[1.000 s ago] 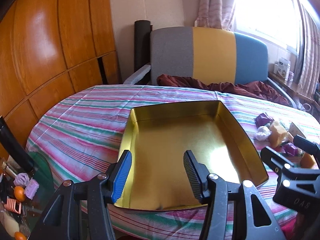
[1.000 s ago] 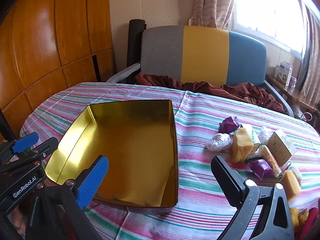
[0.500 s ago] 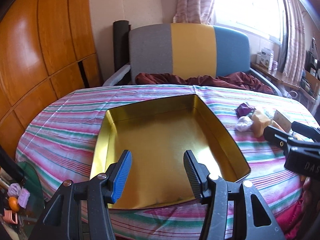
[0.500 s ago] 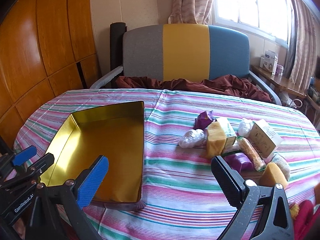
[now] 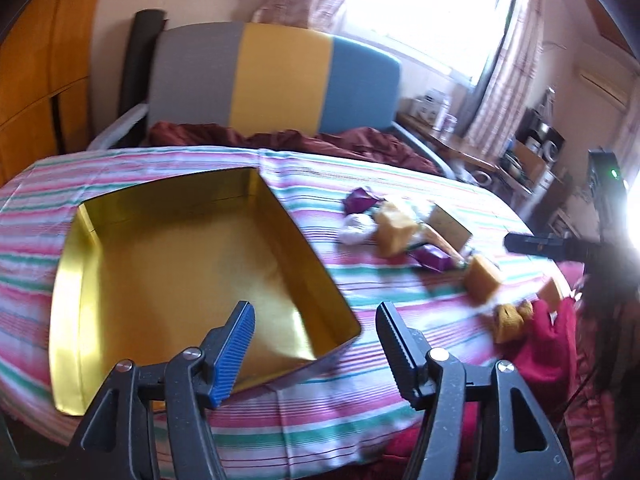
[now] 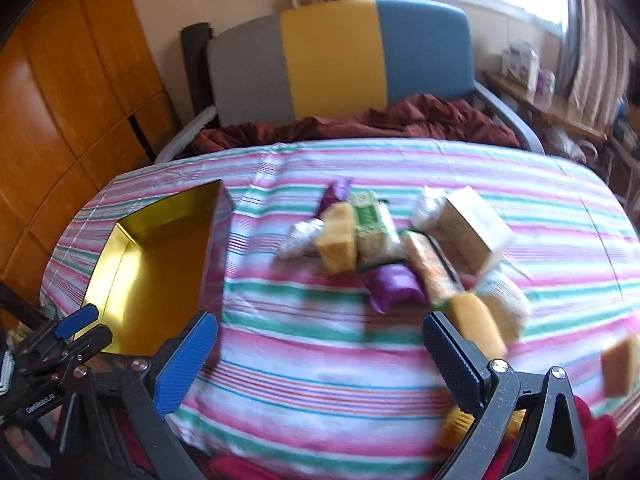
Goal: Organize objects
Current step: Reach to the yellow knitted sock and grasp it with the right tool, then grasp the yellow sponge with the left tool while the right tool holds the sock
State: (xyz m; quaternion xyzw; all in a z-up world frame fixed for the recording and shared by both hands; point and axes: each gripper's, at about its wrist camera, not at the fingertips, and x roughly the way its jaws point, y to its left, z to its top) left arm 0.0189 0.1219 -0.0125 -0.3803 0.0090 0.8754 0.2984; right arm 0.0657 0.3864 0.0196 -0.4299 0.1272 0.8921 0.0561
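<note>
the gold tin (image 5: 168, 264) sits empty on the striped cloth, with the heap of packets (image 6: 404, 256) well apart to its right. the left gripper (image 5: 316, 340) is opening on nothing, and the right gripper (image 6: 320, 360) stands wide and empty near the heap. this looks like the reach for a first item, so the next move calls for settling over one packet.

- Your gold tin (image 6: 160, 264) sits open and empty near the table's left edge.
- Your pile of small packs (image 6: 384, 248) lies toward the right edge.
</note>
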